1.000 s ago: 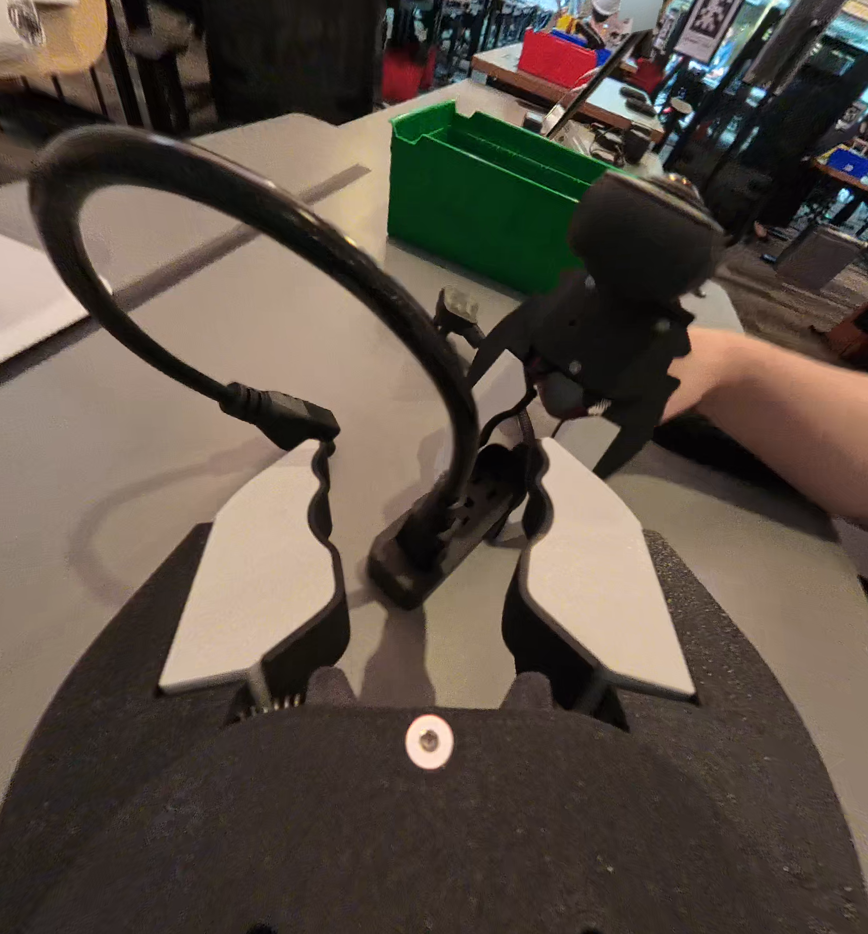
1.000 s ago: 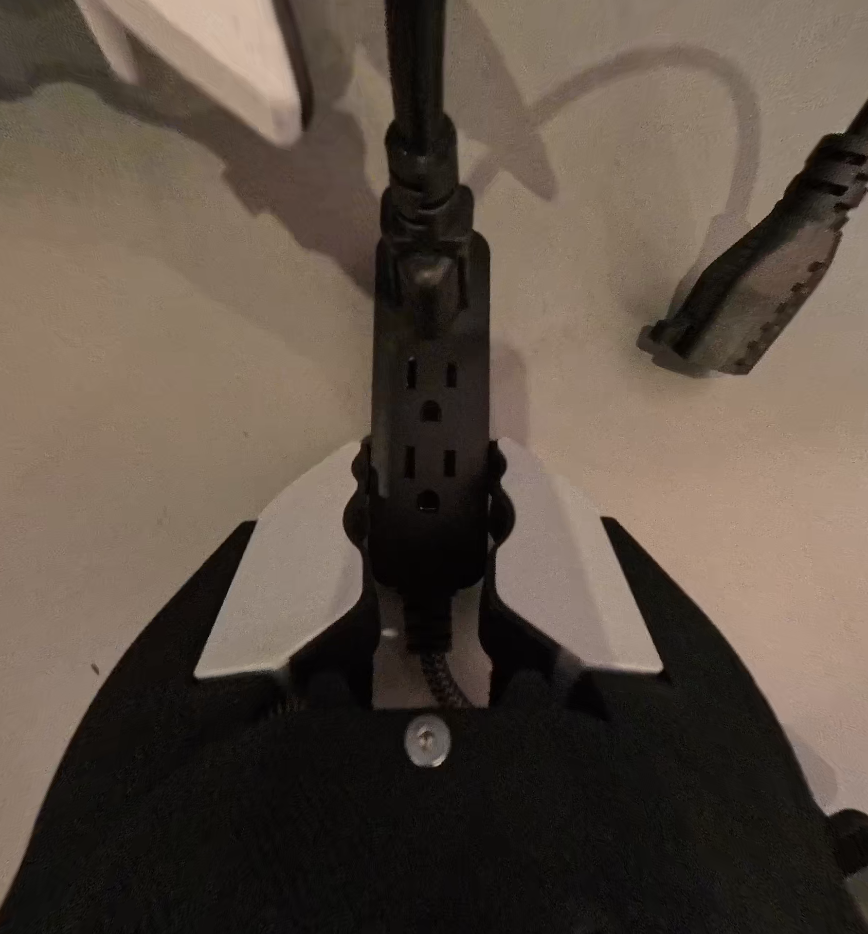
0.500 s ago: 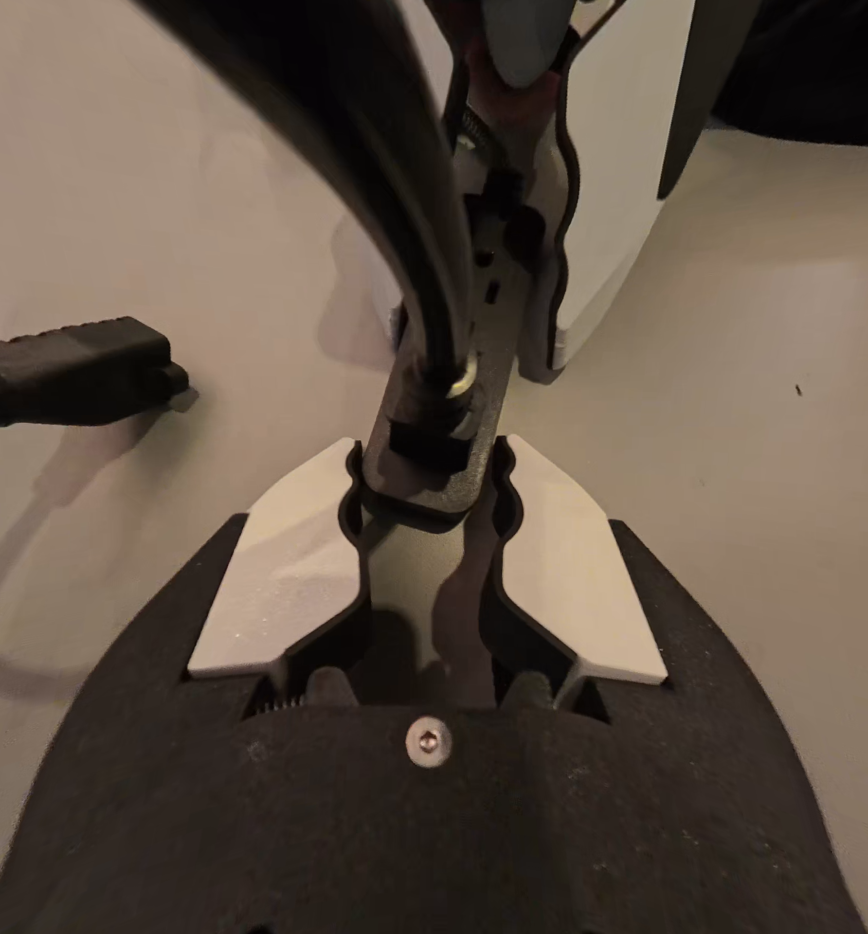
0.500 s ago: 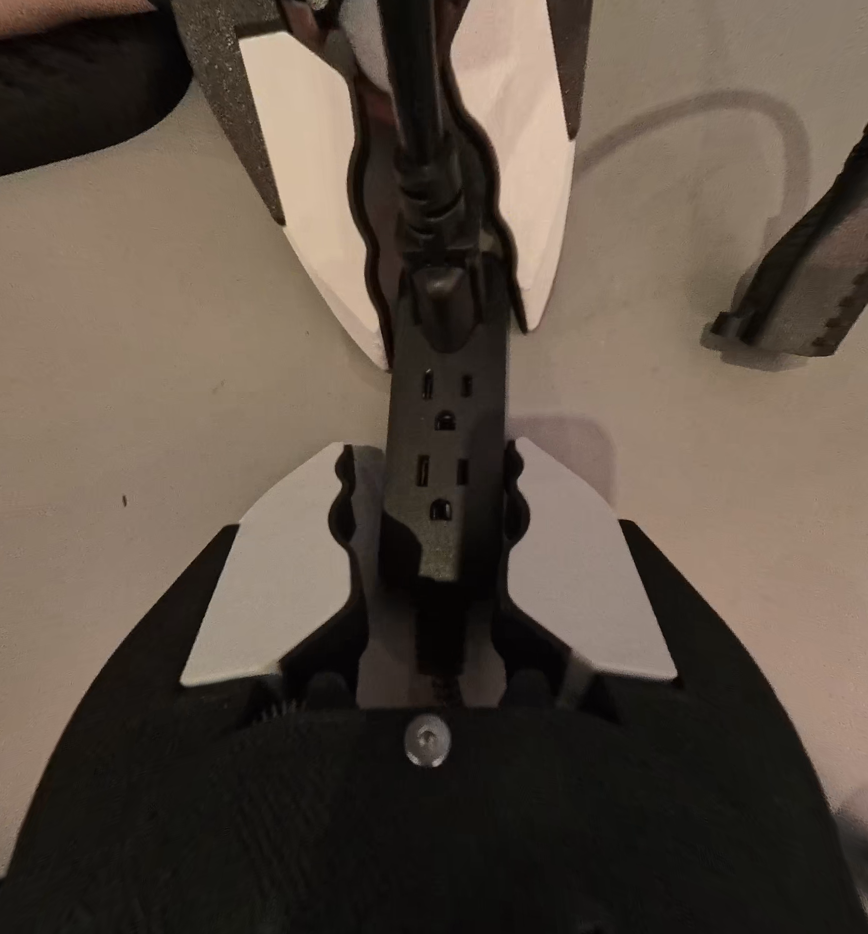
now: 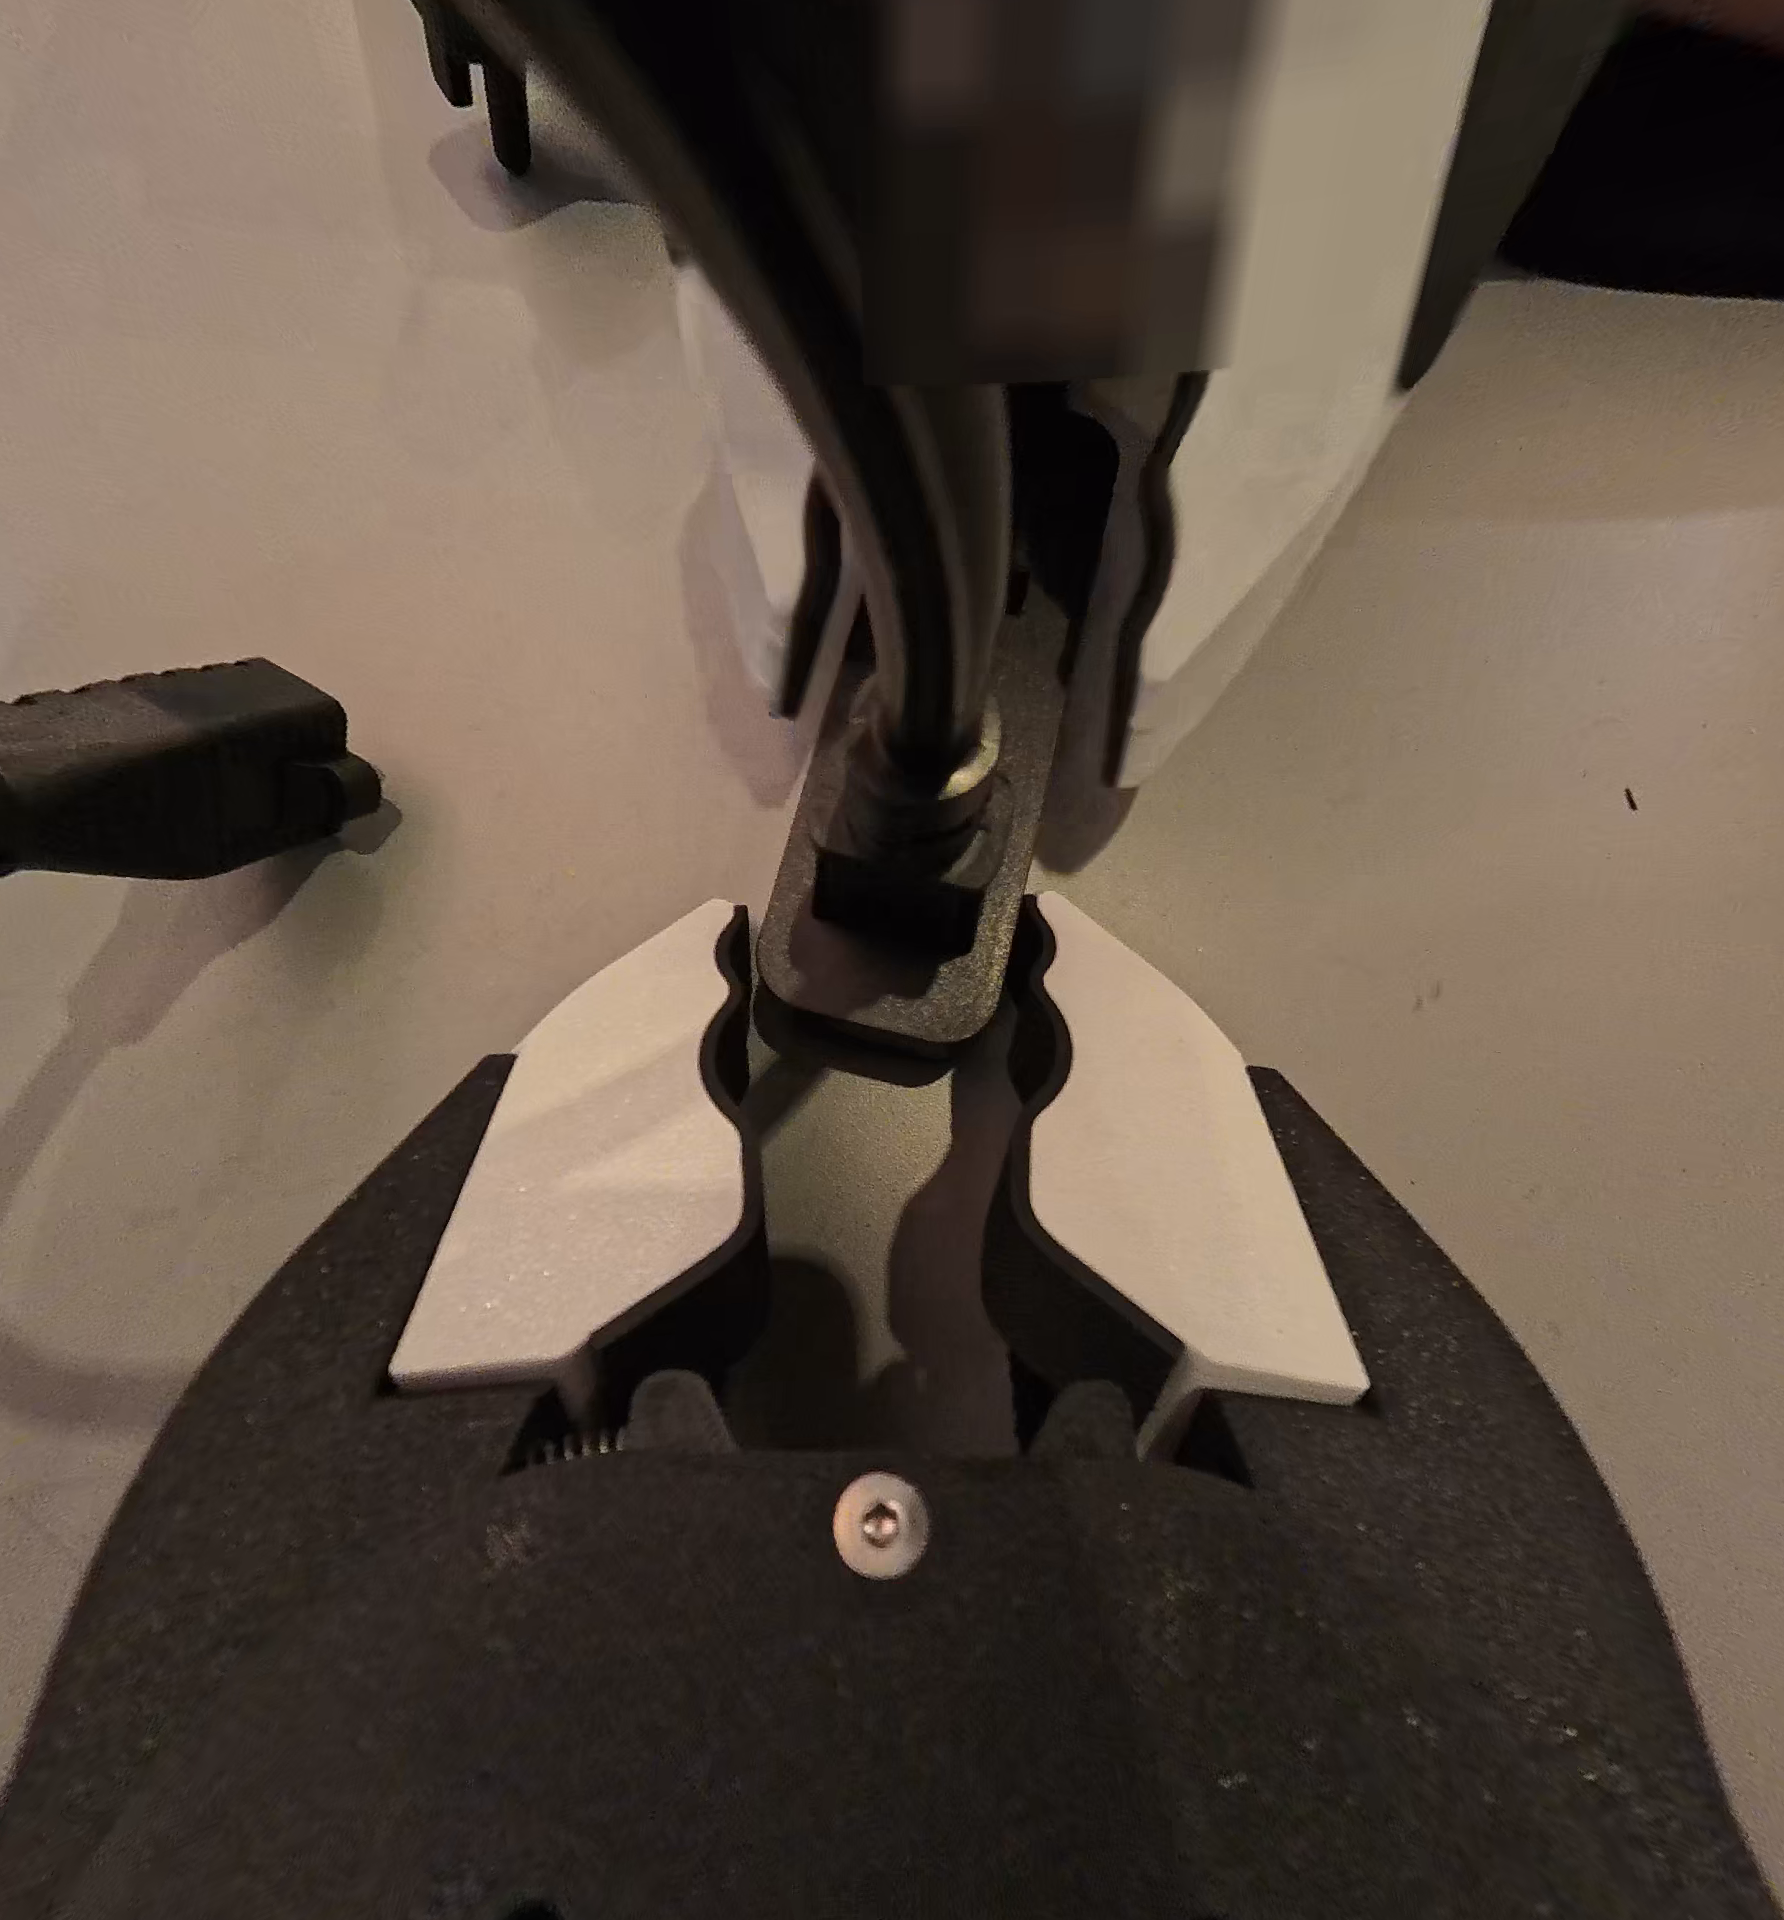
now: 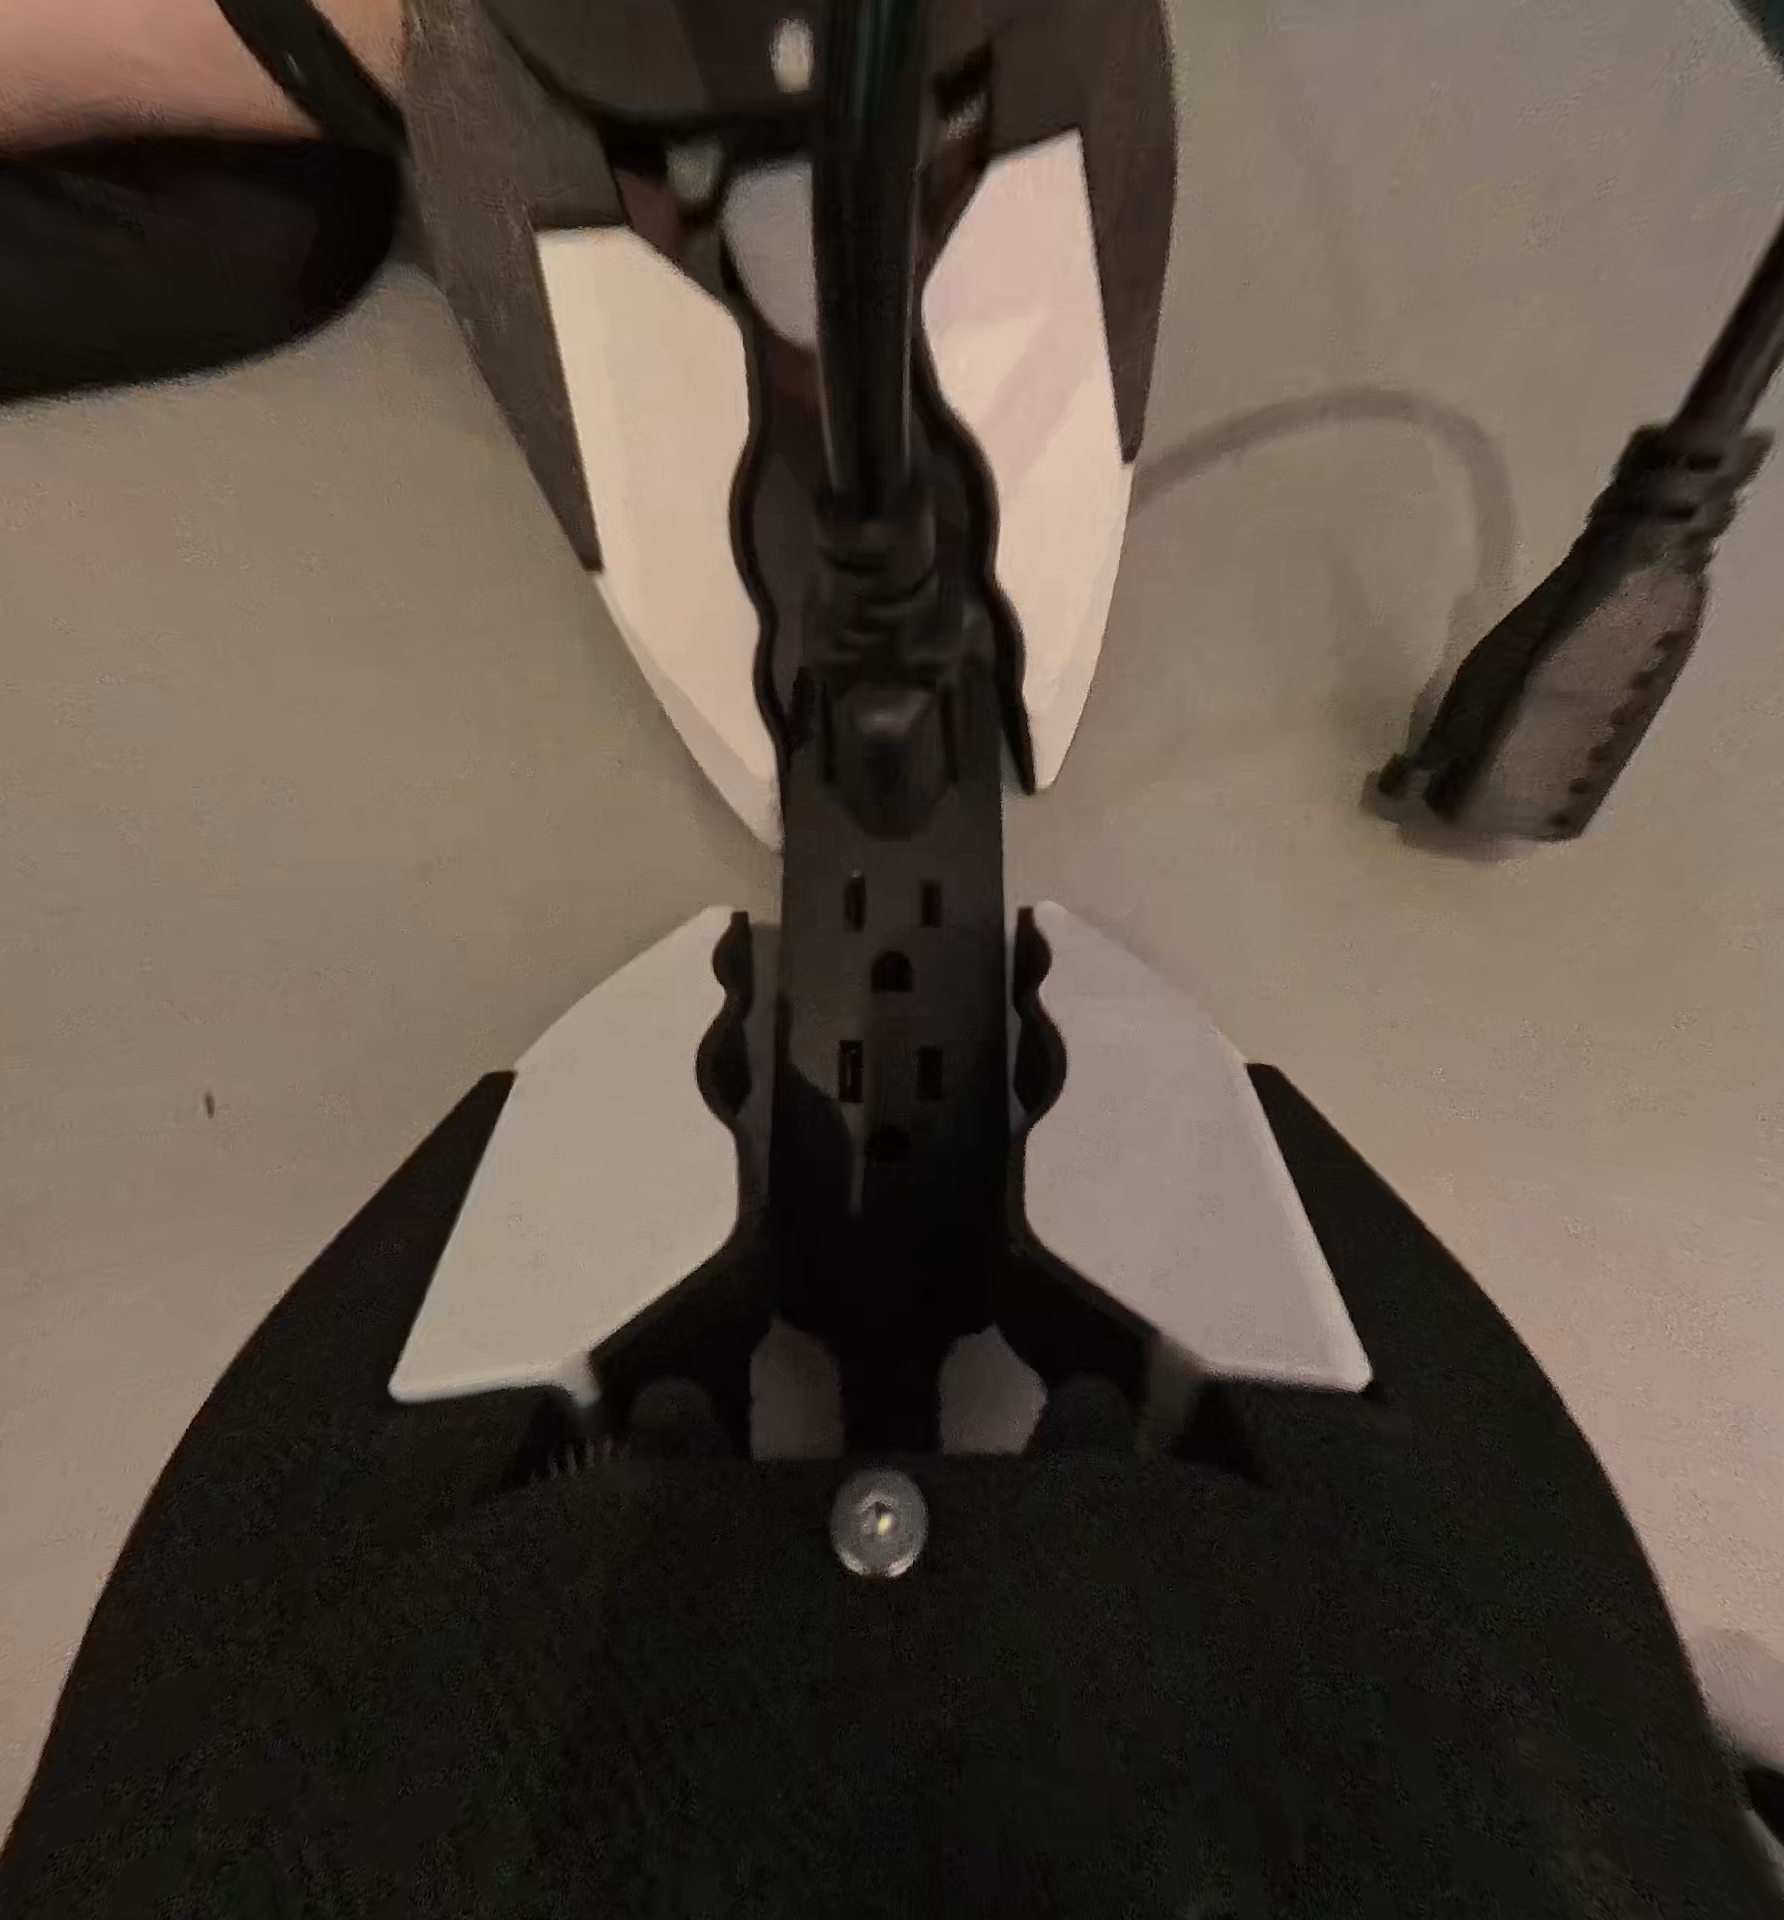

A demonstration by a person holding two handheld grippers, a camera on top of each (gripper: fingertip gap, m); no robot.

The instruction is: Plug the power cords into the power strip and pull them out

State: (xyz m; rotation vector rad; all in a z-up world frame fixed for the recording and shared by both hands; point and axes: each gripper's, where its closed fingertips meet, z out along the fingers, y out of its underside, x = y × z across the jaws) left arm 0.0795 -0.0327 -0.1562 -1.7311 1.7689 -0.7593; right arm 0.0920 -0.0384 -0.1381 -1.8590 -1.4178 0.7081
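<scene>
Since a second ago the left gripper point(image 5: 888, 966) has dropped from above the table point(image 5: 1490, 935) to one end of the black strip point(image 6: 893, 997), its fingers flanking that end; whether they pinch it cannot be told. No writing is legible anywhere. Opposite, the right gripper point(image 6: 883, 997) points down, clenched on the strip's other end. One cord point(image 6: 862, 312) is plugged into the far socket; a loose connector point(image 5: 155, 764) lies well apart on the table.

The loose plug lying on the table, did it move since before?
Cannot tell. In the left wrist view the loose plug sits at a different spot, but the camera moved too, so nothing fixed confirms it.
</scene>
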